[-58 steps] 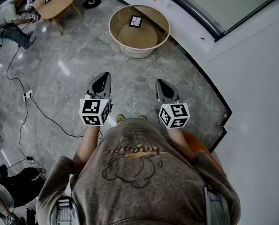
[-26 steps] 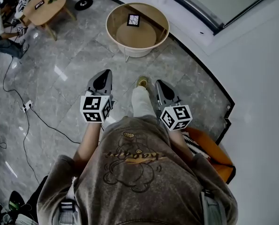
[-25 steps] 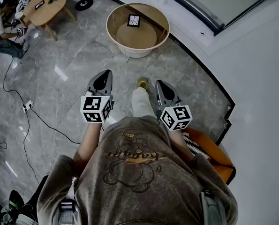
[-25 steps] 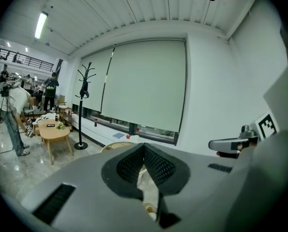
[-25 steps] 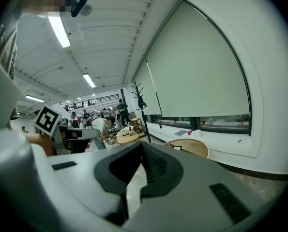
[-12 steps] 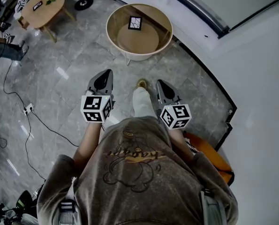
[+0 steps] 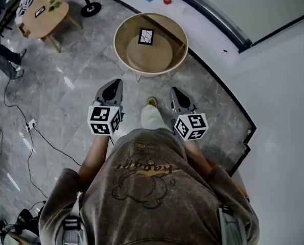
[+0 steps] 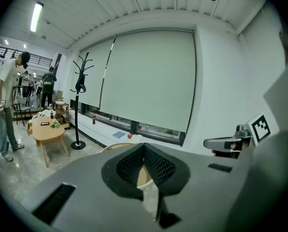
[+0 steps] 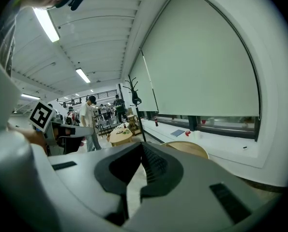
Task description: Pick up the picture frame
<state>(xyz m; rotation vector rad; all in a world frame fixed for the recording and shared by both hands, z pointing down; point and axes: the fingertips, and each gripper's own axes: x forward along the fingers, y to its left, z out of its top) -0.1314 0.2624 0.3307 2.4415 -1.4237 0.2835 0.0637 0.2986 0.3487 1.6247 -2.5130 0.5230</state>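
Note:
The picture frame (image 7: 146,35), small, dark-edged and square, lies on the far part of a round wooden table with a raised rim (image 7: 122,50). My left gripper (image 7: 110,92) and right gripper (image 7: 180,98) are held side by side at waist height, well short of the table. Both are shut with nothing in them. The left gripper view shows its closed jaws (image 8: 144,146) with the table's rim (image 8: 115,148) beyond them. In the right gripper view the shut jaws (image 9: 143,148) point past the same table (image 9: 185,149). The frame is hidden in both gripper views.
A small wooden side table (image 7: 43,10) and a coat stand's base (image 7: 90,8) stand at the far left. Cables (image 7: 44,137) run over the grey stone floor. A white curved ledge (image 7: 213,29) borders the floor behind the round table. People (image 8: 8,110) stand far left.
The person has stepped forward: the round table with the frame sits nearer and lower in the head view. Both grippers moved along with the body and stayed shut.

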